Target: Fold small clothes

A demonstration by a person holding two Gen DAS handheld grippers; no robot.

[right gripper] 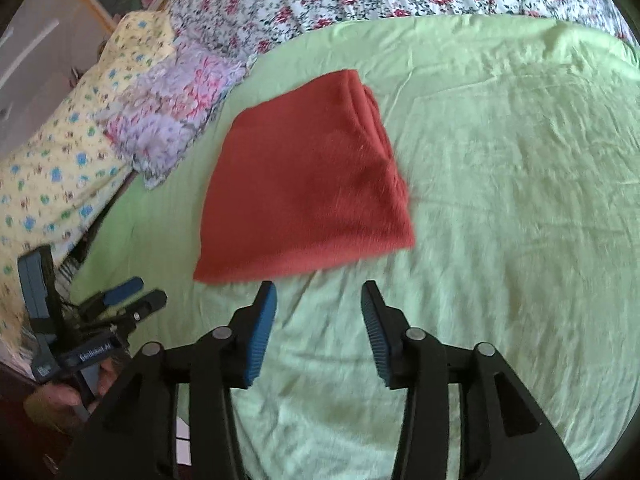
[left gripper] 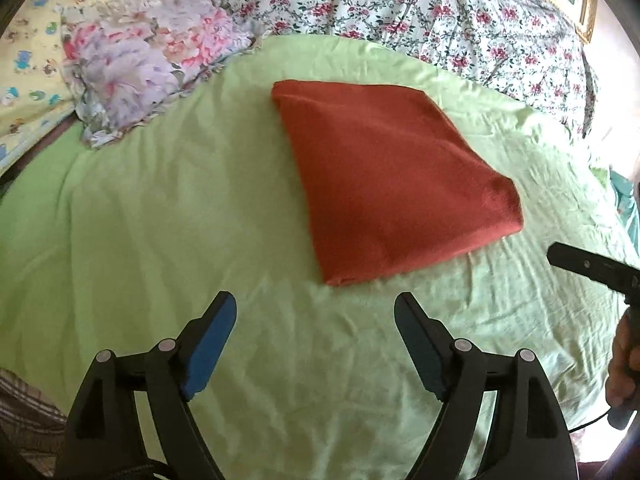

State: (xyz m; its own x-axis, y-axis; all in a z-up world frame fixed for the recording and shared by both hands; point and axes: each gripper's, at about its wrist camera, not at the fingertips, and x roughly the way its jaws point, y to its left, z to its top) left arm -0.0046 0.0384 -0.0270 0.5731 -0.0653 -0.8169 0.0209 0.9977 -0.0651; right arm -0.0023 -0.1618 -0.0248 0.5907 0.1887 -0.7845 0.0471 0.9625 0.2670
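A rust-red garment lies folded into a flat, roughly square bundle on the light green sheet. It also shows in the right wrist view, with stacked folded edges along its right side. My left gripper is open and empty, just short of the bundle's near corner. My right gripper is open and empty, just short of the bundle's near edge. The left gripper also appears at the lower left of the right wrist view, and the right gripper's finger shows at the right edge of the left wrist view.
A lilac floral pillow and a yellow printed pillow lie at the far left. A white quilt with red flowers lies bunched along the back. A gold picture frame hangs on the wall beyond.
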